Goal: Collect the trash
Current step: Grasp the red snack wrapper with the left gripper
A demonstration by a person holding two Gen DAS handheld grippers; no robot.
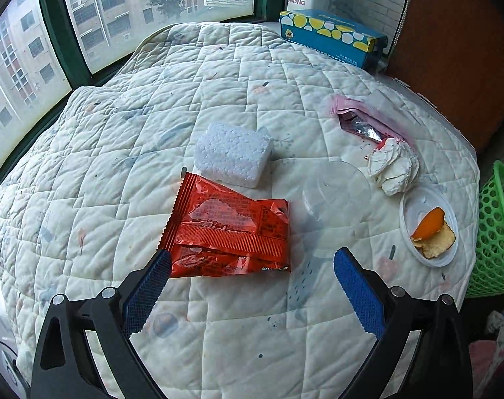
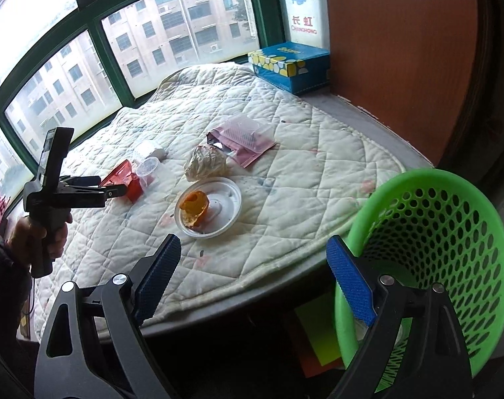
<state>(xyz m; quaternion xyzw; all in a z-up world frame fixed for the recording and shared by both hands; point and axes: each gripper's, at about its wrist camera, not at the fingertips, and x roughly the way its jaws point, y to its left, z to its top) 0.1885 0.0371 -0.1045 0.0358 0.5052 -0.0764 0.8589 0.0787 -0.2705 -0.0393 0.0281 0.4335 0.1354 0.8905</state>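
While both grippers gape, red wrapper point(image 1: 228, 232) beside foam block point(image 1: 233, 158), clear cup point(image 1: 335, 196).

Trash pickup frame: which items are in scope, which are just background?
In scope: red snack wrapper, foam block, clear plastic cup, crumpled tissue, pink foil pouch, white lid holding orange peel, green mesh basket, left gripper and right gripper, both open.

Background: blue tissue box, quilted cover, window.
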